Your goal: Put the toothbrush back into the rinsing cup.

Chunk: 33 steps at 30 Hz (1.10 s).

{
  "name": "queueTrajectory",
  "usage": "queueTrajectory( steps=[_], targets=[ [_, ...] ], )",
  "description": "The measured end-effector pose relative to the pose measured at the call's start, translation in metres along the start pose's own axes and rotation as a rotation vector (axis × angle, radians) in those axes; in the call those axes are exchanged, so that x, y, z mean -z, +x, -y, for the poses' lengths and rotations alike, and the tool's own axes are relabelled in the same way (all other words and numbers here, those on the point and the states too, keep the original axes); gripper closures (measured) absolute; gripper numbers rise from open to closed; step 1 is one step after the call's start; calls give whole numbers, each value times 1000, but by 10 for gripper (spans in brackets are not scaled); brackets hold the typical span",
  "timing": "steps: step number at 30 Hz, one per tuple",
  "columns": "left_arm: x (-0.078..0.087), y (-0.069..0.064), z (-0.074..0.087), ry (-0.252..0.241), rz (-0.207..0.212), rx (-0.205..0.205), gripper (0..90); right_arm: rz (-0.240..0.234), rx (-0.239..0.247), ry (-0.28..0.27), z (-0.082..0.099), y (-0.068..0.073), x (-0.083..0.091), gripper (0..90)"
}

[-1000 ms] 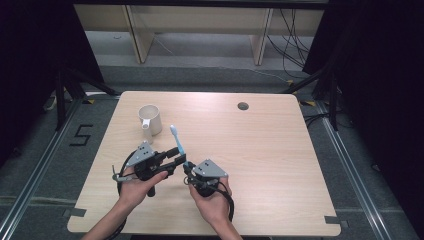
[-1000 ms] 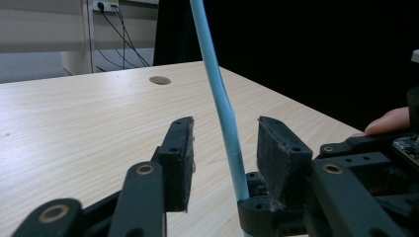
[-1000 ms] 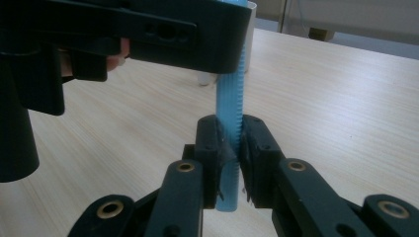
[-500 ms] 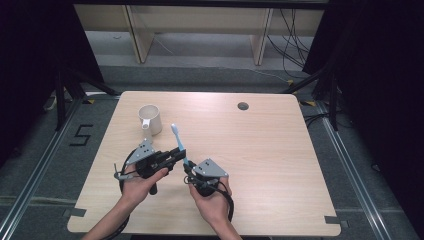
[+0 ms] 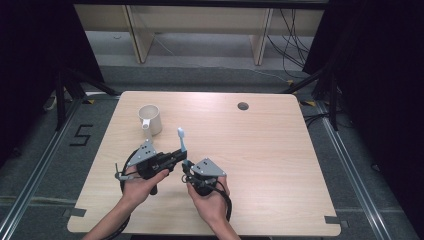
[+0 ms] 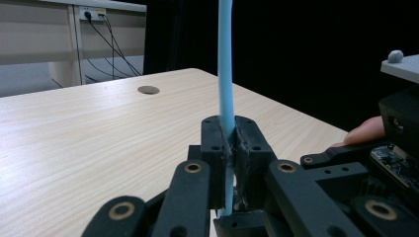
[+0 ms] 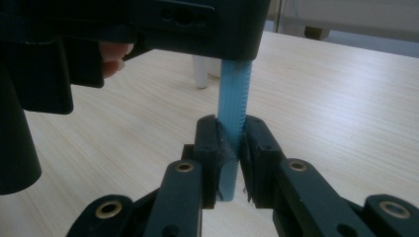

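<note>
Gripping the light, stiff blue toothbrush (image 5: pixel 182 142) by its ribbed handle, both the left gripper (image 6: pixel 228 148) and right gripper (image 7: pixel 231 148) are clamped on it just above the table (image 5: pixel 280 150); its smooth plastic likely slips.

The only readable mark is a black "5" (image 5: pixel 80 135), taped on the grey floor (image 5: pixel 30 165) just left of the bench (image 5: pixel 280 150). Nothing else carries legible text.

White mug (image 5: pixel 150 119) standing upright on the wooden surface (image 5: pixel 280 165), handle toward the near edge; round cable hole (image 5: pixel 243 106) well apart to the mug's right; floor marking "5" (image 5: pixel 81 135) left of the mug
</note>
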<state>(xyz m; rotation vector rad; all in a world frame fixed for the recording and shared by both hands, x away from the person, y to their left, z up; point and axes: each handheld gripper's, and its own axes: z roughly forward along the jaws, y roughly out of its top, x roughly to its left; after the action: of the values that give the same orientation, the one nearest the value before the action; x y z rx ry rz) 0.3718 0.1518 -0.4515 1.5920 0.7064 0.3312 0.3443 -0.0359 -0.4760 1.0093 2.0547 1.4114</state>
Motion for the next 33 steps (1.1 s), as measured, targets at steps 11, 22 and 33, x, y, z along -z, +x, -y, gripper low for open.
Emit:
queueTrajectory(
  steps=[11, 22, 33],
  targets=[
    [4, 3, -3, 7, -49, -45, 838, -2, 2, 60, 1, -4, 6, 646],
    [12, 12, -9, -7, -76, -46, 838, 42, 15, 109, 13, -26, 26, 608],
    [24, 20, -12, -13, -121, -59, 838, 114, 11, 84, 13, -55, 40, 597]
  ],
)
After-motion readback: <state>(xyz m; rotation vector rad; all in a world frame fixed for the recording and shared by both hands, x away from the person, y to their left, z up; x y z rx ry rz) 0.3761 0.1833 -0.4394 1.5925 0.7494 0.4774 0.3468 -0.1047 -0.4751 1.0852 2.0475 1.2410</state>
